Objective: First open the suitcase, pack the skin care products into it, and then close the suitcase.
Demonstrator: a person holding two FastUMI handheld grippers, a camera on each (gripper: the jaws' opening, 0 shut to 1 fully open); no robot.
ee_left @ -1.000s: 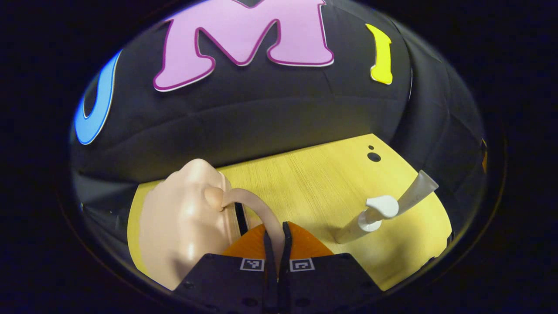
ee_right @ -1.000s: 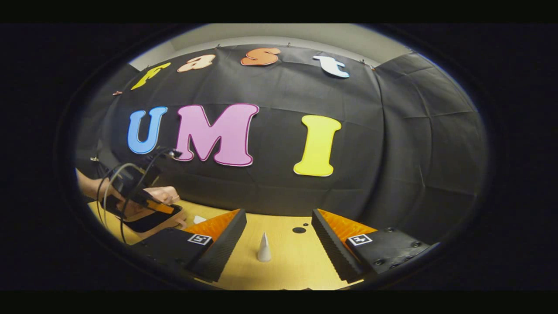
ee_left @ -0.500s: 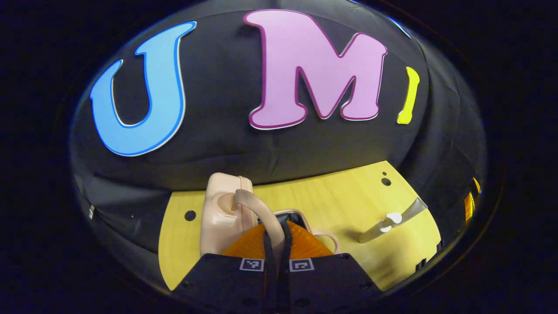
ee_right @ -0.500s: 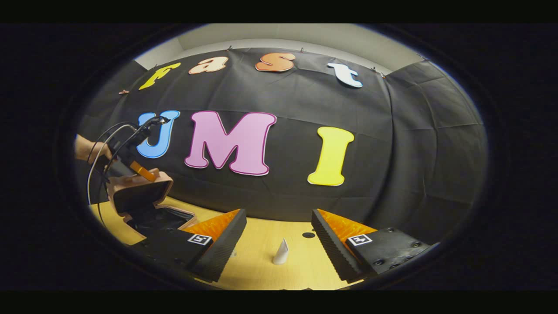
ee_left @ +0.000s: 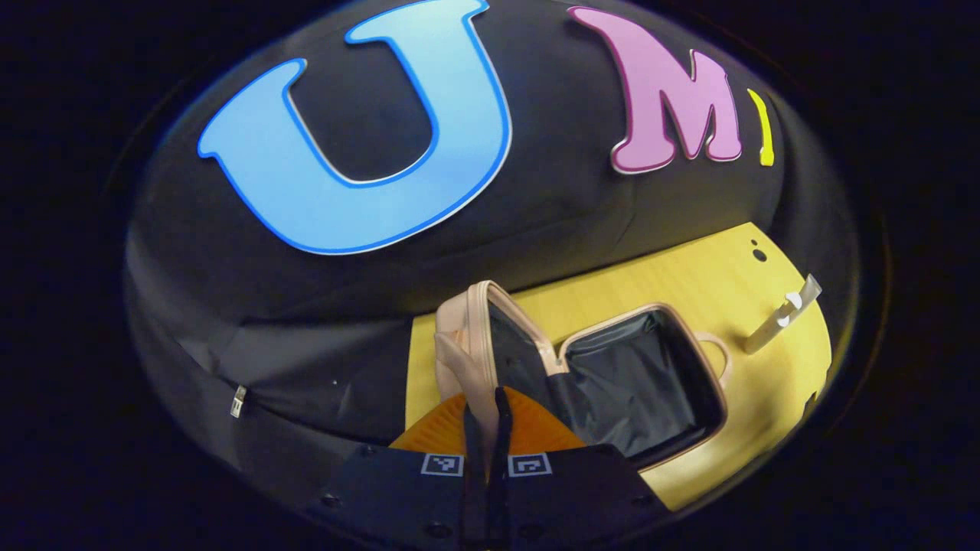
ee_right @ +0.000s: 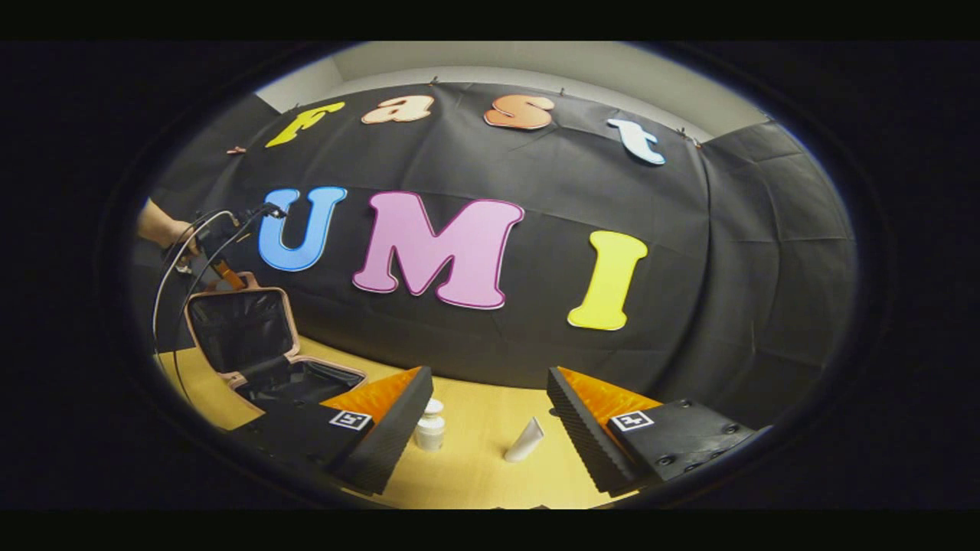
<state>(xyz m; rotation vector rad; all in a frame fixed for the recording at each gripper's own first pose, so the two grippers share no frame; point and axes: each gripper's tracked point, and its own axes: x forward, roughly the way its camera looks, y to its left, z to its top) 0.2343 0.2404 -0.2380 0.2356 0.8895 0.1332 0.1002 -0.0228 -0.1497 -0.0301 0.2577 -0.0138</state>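
A: Where's the small beige soft-sided suitcase [ee_left: 612, 367]?

B: On the yellow wooden table [ee_left: 704, 252] at its left end, lid raised, dark lining showing. The left gripper [ee_left: 483, 409] is pinched closed on the lid's beige strap handle [ee_left: 478, 383].

A: What's the risk?

B: Let go too soon and the lid may flop shut, I'd guess.

A: And the other claw?

B: The right gripper [ee_right: 488, 417] hangs wide apart, empty, near a small white jar [ee_right: 429, 431] and a white tube [ee_right: 525, 441]; a careless sweep could topple them.

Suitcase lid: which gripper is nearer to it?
Left. The left gripper is shut on the handle strap of the suitcase lid; the right gripper, jaws open, hangs apart above the table.
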